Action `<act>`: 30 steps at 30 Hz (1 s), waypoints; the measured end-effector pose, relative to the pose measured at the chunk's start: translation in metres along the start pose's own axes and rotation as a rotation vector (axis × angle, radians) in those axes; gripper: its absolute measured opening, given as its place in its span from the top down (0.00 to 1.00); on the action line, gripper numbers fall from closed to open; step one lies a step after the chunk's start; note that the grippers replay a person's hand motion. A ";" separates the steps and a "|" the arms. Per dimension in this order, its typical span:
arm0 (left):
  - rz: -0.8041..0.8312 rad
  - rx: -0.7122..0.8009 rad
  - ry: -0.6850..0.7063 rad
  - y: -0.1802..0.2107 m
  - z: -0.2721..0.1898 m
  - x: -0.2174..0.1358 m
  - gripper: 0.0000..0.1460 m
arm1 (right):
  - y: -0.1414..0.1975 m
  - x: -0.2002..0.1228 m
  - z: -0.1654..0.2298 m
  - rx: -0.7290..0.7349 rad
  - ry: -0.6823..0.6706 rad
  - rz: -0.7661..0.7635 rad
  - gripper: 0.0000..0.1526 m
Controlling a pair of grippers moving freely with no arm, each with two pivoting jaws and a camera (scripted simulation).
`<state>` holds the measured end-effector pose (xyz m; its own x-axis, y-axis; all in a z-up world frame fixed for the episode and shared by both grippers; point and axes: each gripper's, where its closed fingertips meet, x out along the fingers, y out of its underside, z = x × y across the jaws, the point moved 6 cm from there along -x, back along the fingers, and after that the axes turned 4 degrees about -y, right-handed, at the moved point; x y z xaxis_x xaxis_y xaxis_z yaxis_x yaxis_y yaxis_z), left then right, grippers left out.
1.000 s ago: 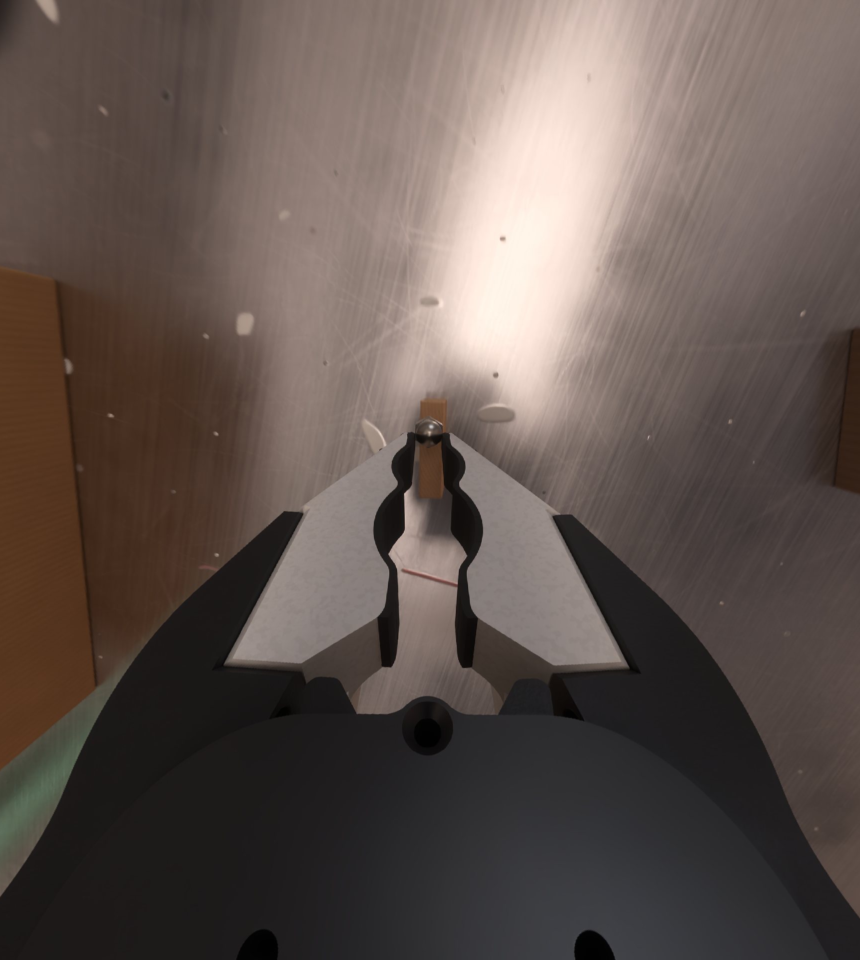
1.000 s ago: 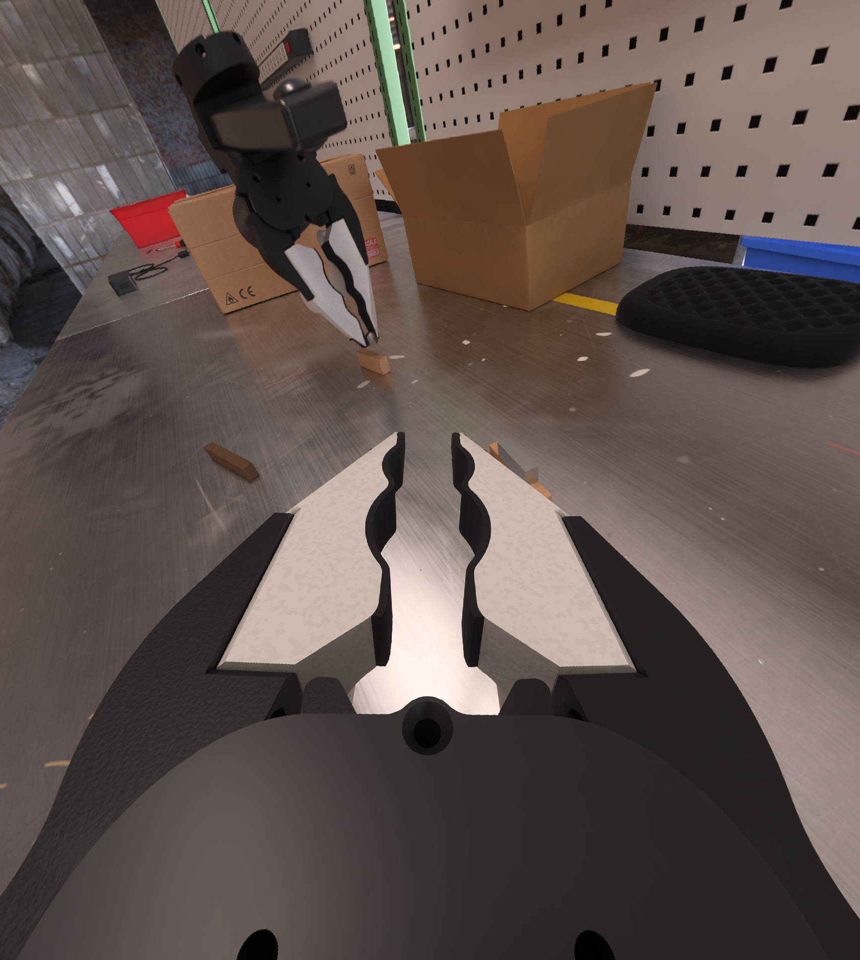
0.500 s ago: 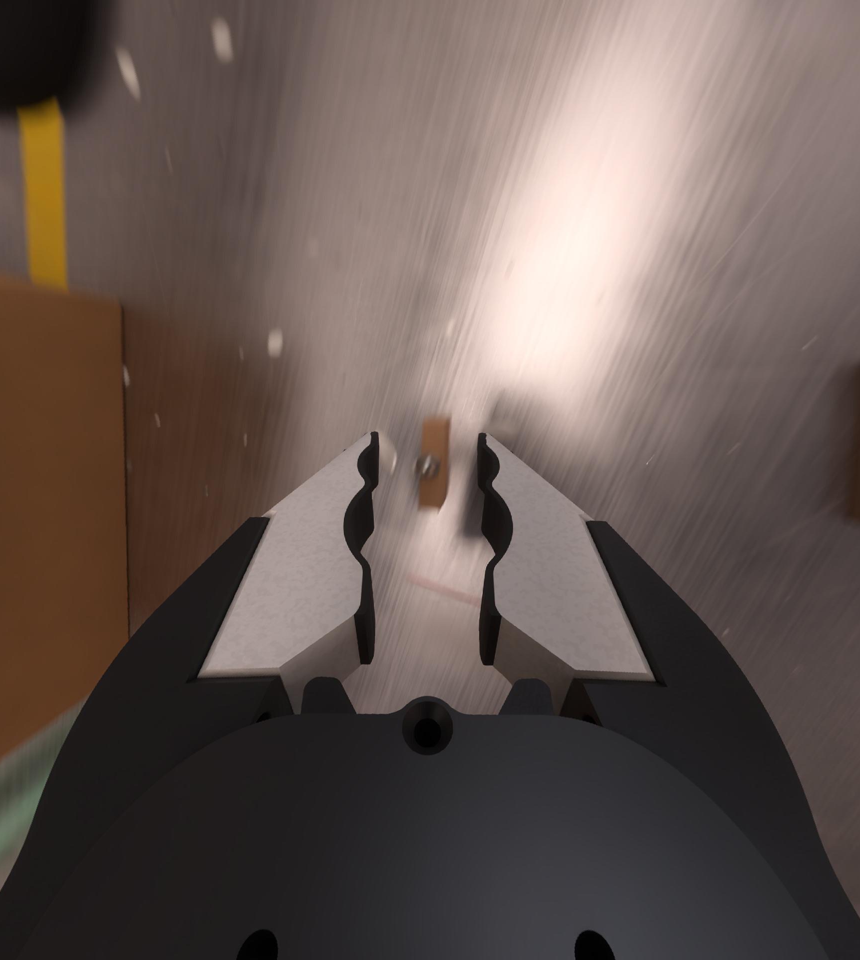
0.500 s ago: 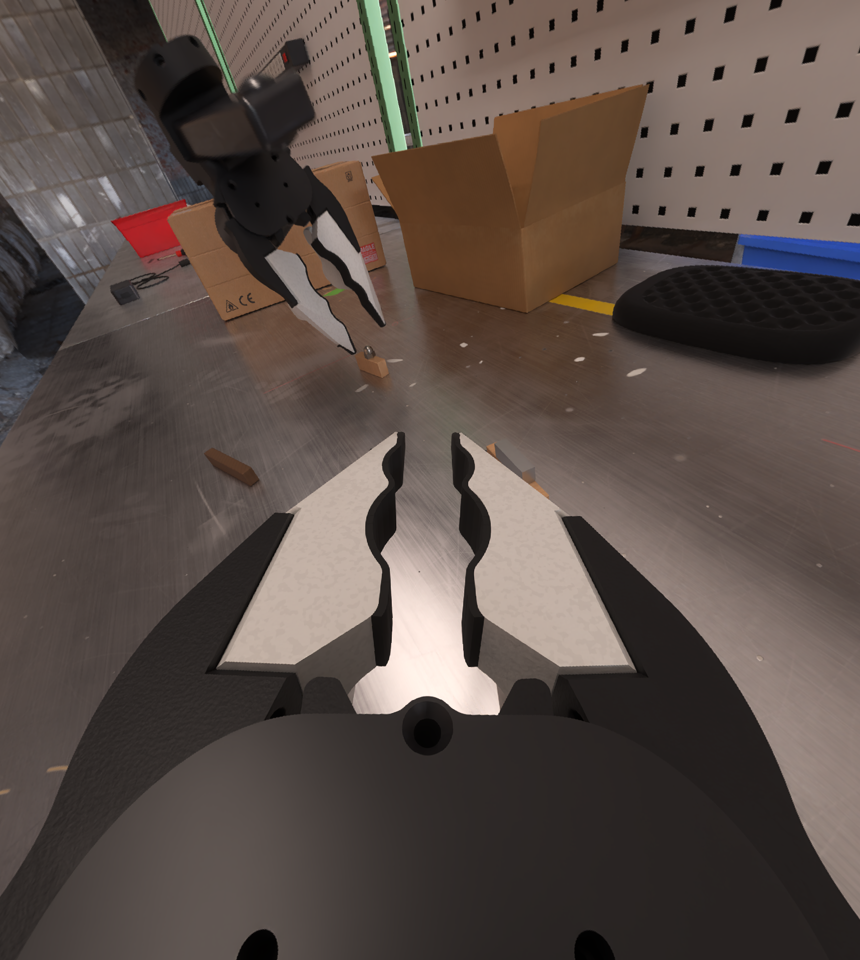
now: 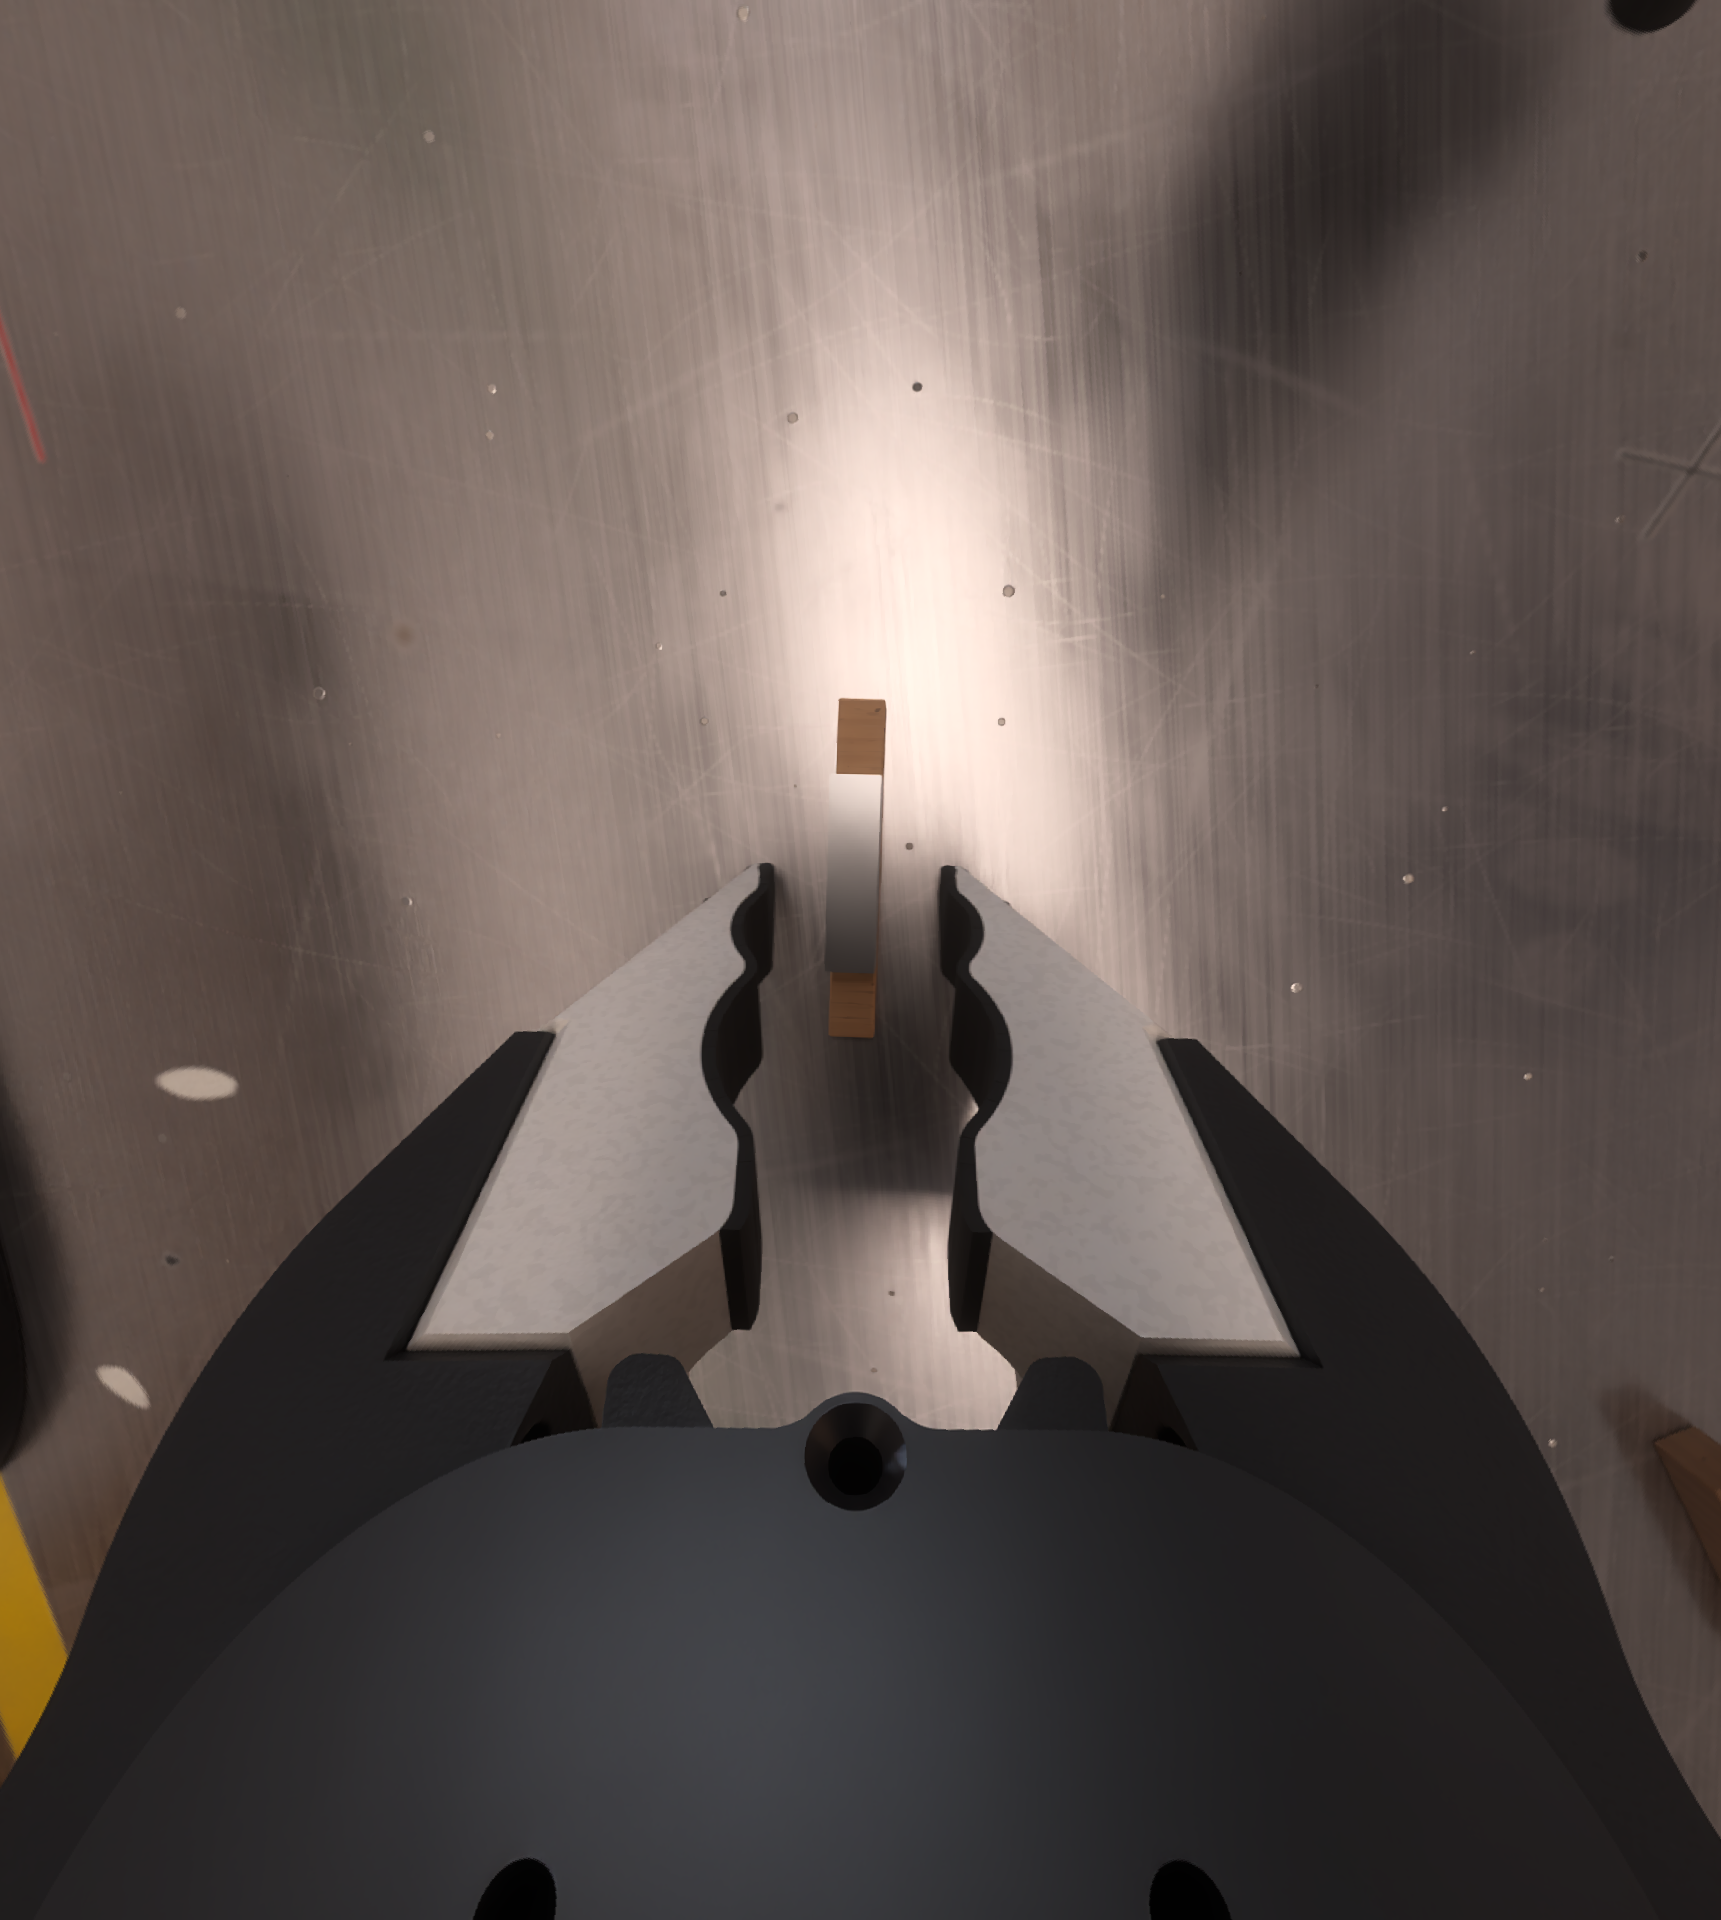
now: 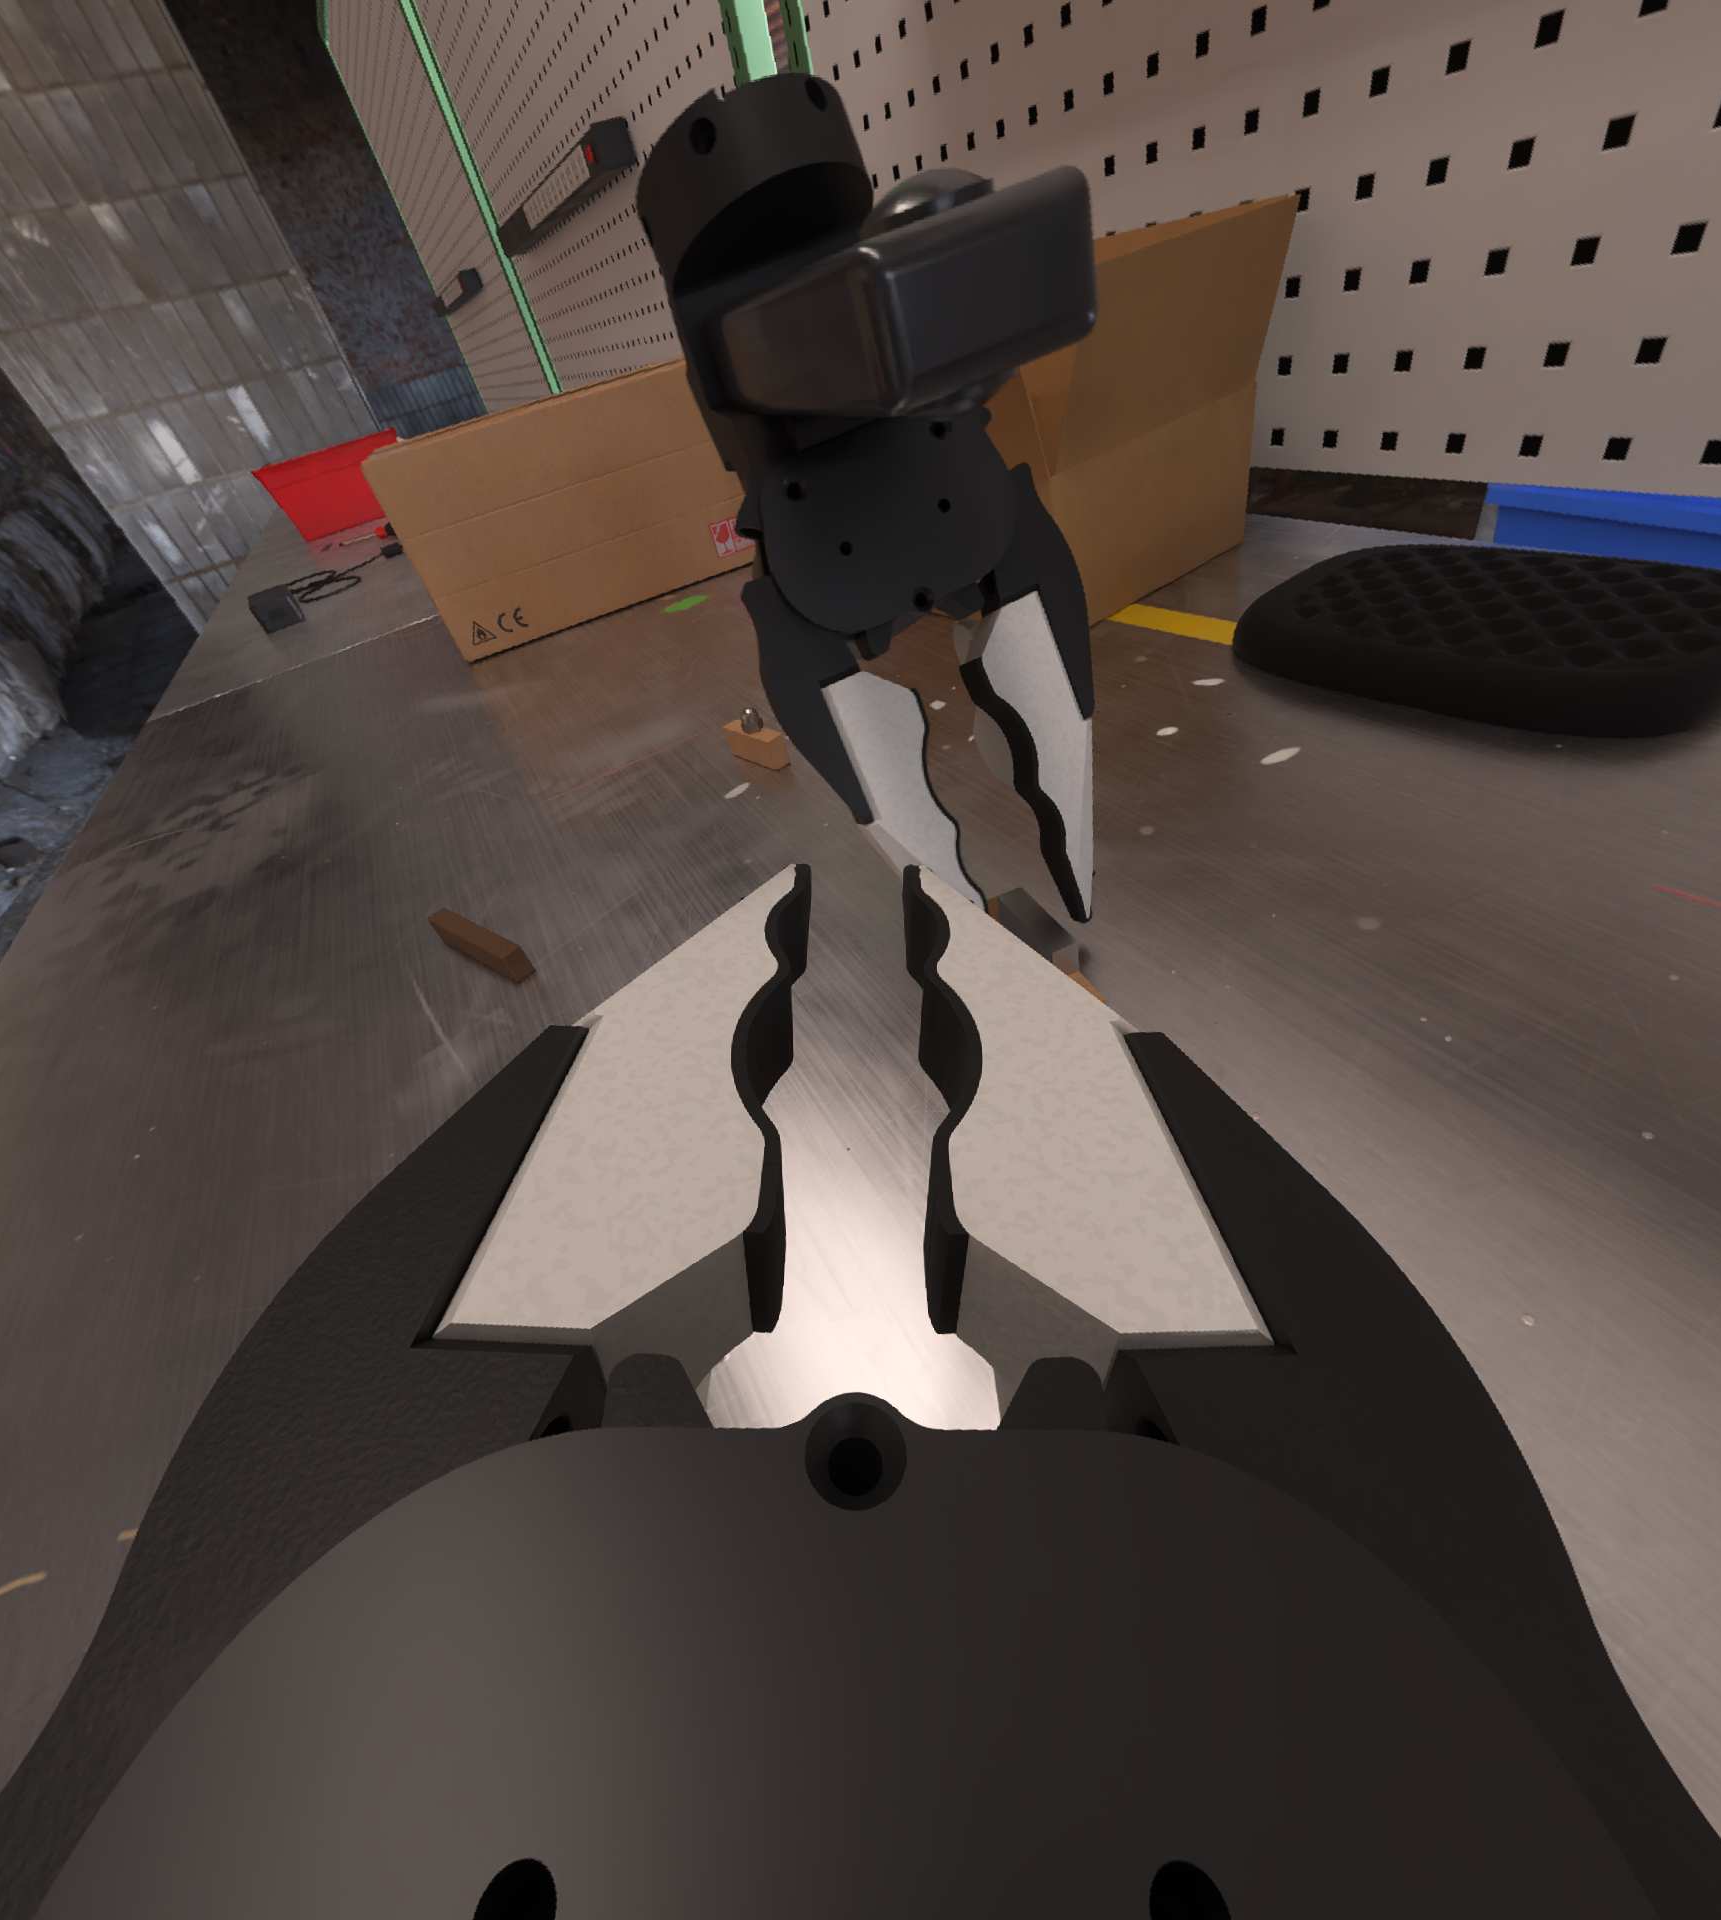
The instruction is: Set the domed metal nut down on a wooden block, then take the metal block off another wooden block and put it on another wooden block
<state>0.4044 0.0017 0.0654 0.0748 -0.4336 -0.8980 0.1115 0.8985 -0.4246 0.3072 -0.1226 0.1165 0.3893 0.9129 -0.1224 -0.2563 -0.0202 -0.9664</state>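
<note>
Left gripper [image 5: 856, 883] open above metal block [image 5: 854, 883]

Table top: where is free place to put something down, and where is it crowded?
Free: the bare metal table left of the dark wooden block, and the stretch right of the metal block, below the black mat. Crowded: the middle, where the left gripper hangs open over the metal block, and the back, with cardboard boxes.

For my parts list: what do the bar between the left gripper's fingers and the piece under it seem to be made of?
The metal block looks like smooth polished metal: it is grey with a soft mirror-like gradient. The wooden block beneath it looks like matt wood: flat tan-brown, no shine. The left gripper is open around the bar.
</note>
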 end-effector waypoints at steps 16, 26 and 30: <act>0.067 -0.340 -0.178 0.109 -0.025 -0.126 0.94 | 0.001 0.001 0.000 0.004 -0.003 0.004 0.88; 0.037 -0.500 -0.090 0.140 -0.152 -0.121 0.94 | 0.003 0.004 0.000 -0.006 0.008 0.030 0.88; 0.054 -0.505 -0.079 0.128 -0.177 -0.103 0.94 | 0.004 0.005 0.000 -0.013 0.012 0.037 0.88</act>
<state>0.2356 0.1736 0.0826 0.1437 -0.3725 -0.9168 -0.3861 0.8319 -0.3985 0.3078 -0.1180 0.1125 0.3906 0.9064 -0.1611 -0.2591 -0.0597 -0.9640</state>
